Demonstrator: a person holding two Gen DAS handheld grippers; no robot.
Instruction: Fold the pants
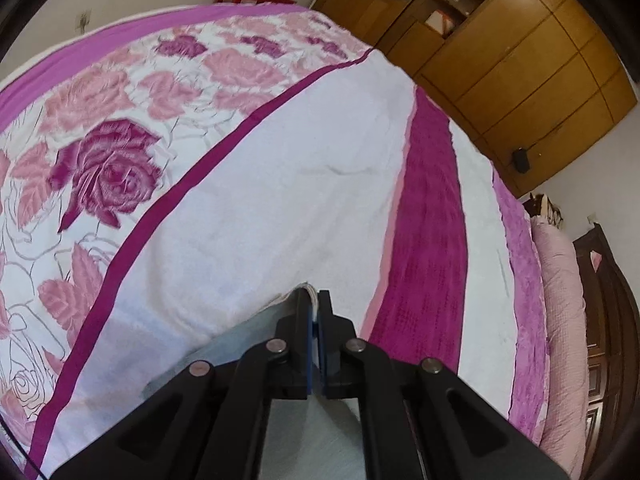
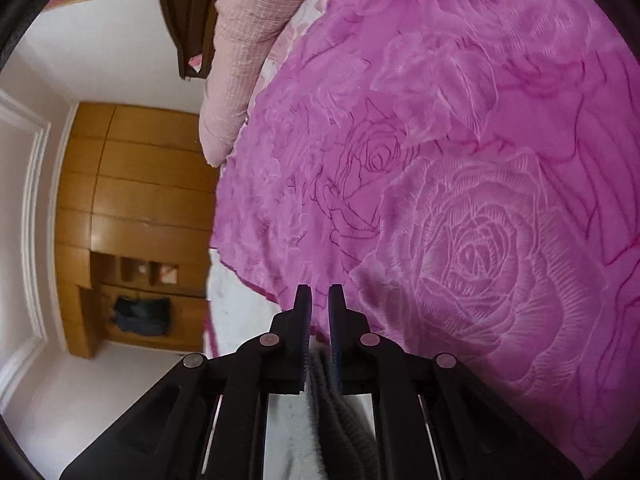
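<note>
The pants appear in the left wrist view as pale grey cloth running under my left gripper. That gripper is shut, and a whitish edge of the cloth pokes out at its tips. In the right wrist view the pants are a thick grey ribbed band with a white fleecy lining. They hang between the fingers of my right gripper, pinched far back between its pads. A narrow gap at the tips shows the pink bed cover behind. Most of the garment is hidden below both grippers.
The bed cover has white, magenta and rose-patterned bands, and the right wrist view shows it as pink embossed roses. A rolled pink quilt lies by the dark headboard. A wooden wardrobe stands beside the bed.
</note>
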